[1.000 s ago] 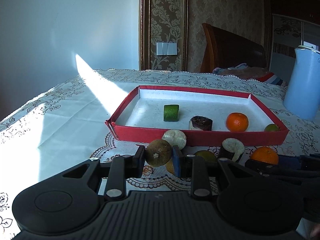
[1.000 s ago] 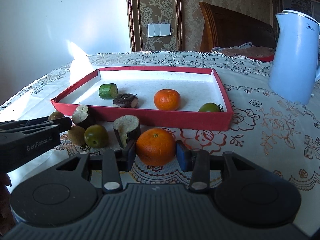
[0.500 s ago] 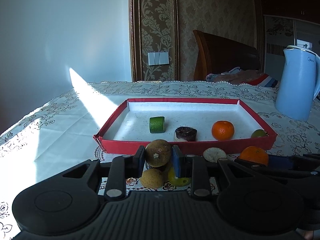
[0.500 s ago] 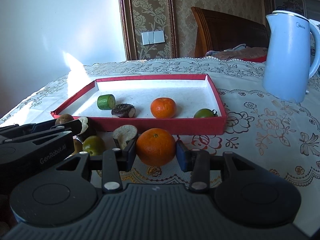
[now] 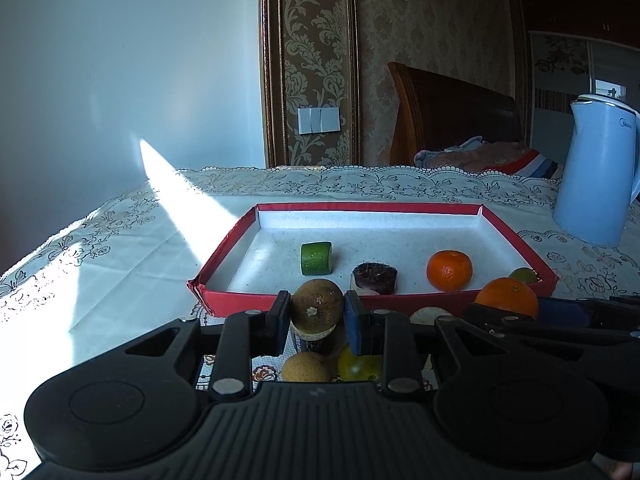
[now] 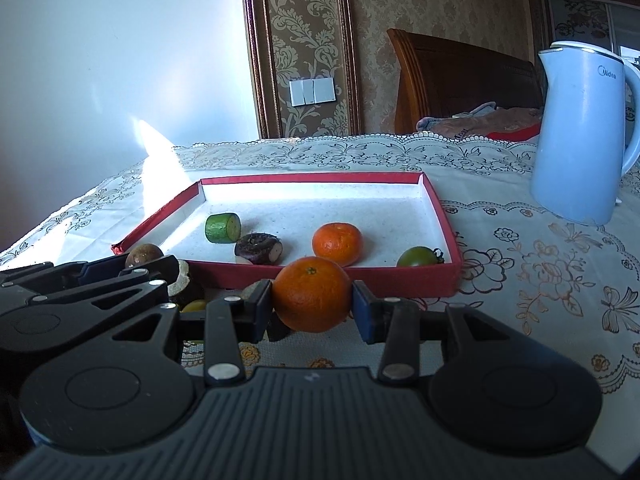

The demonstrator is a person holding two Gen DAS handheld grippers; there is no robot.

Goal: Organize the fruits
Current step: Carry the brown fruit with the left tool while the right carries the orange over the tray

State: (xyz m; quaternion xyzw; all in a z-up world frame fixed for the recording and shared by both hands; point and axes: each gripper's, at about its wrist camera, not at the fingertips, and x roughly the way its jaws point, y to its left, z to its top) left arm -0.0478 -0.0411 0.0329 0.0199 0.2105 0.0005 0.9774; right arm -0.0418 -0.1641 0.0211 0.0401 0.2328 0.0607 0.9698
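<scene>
Gripping a brown fruit point(image 5: 316, 309), left gripper point(image 5: 316, 316) sits at the red tray point(image 5: 224, 252) near wall; right gripper point(image 6: 312, 308) clamps an orange point(image 6: 311, 294) beside it, right.

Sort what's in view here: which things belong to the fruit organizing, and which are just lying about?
Part of the job:
- red tray
- orange in the right gripper
- brown fruit in the left gripper
- tray contents: green piece, dark piece, second orange, green tomato

Lying about:
- blue kettle
- lace tablecloth
</scene>
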